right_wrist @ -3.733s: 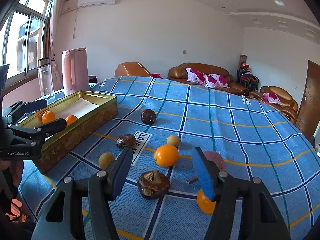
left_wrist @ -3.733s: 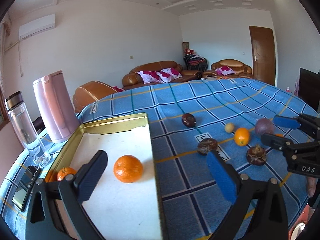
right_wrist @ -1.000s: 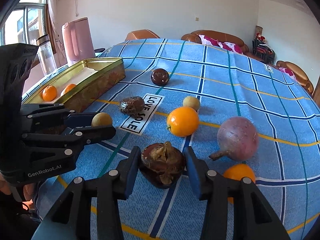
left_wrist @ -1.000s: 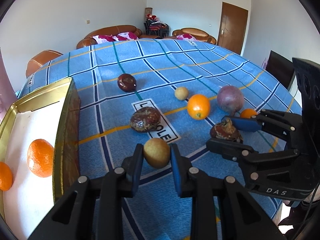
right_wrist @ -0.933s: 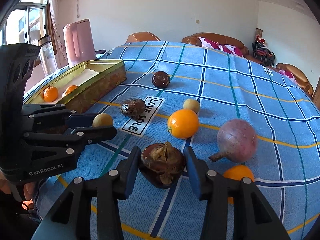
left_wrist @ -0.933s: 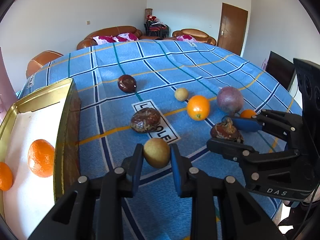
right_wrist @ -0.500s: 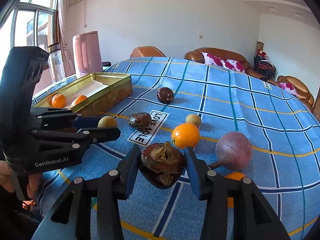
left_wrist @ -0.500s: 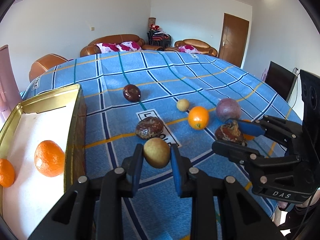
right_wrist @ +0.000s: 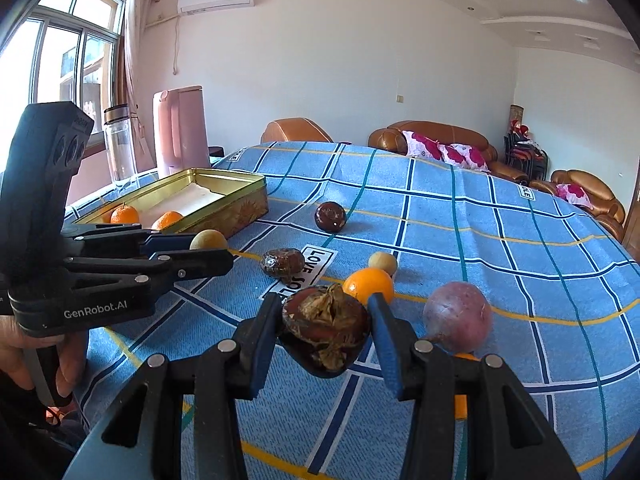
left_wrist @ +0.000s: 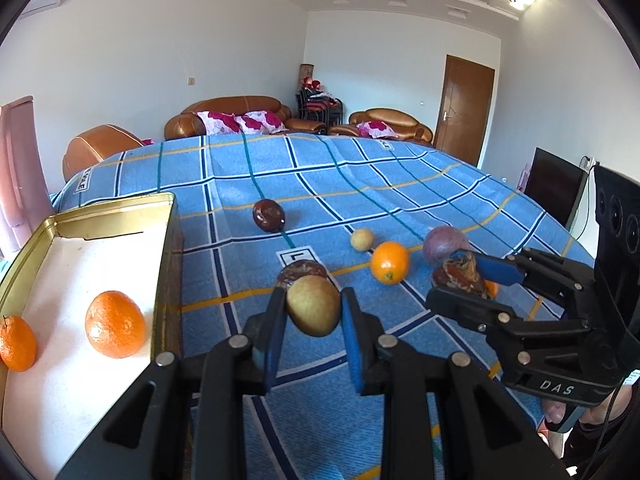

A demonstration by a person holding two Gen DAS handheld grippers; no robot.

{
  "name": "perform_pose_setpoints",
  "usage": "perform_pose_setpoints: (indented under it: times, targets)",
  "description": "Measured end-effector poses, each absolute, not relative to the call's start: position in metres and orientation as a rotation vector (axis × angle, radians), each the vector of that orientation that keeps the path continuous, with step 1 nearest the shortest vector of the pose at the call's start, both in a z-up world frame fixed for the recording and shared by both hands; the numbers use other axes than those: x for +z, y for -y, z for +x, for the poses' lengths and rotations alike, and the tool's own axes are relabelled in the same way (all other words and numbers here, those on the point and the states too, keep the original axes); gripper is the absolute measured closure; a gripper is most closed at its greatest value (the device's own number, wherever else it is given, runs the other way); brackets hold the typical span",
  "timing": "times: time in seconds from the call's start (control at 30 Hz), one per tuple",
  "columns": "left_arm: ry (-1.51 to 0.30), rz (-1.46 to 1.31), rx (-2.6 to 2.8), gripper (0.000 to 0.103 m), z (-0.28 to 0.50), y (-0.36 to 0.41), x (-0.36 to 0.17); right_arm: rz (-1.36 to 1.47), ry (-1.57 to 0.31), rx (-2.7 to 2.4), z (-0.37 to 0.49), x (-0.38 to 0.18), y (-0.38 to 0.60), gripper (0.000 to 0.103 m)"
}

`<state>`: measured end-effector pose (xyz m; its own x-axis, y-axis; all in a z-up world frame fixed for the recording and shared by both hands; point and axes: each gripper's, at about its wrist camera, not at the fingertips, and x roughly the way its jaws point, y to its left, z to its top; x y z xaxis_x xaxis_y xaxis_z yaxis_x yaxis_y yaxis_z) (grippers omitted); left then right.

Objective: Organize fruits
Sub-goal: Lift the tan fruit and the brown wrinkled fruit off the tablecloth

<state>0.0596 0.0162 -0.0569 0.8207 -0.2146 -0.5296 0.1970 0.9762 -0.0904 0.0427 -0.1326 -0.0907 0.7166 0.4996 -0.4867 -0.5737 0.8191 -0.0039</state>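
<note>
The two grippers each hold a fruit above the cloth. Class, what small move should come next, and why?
Probably carry both across to the tin and release there. The left gripper is shut on a yellow fruit, the right gripper on a brown fruit, both clear of the cloth. The tin, holding only two oranges, has room.

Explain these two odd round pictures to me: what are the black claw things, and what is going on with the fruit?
There is no robot: a person holds one hand-held clamp per hand, each with a wide-angle camera looking along its jaws. The left gripper is shut on a small yellow-tan round fruit; the right gripper is shut on a wrinkled dark-brown fruit. Each view shows the other clamp from the side. On the blue checked cloth lie more fruits, and the gold rectangular tin holds two oranges.
</note>
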Motion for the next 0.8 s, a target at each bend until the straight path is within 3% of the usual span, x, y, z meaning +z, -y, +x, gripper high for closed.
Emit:
perform_pose_setpoints:
  times: [0.8]
  targets:
    - [-0.441, 0.016, -0.17, 0.075, 0.037, -0.013, -0.046, -0.166, -0.382, 0.579, 0.025, -0.087, 0.137, 0.056]
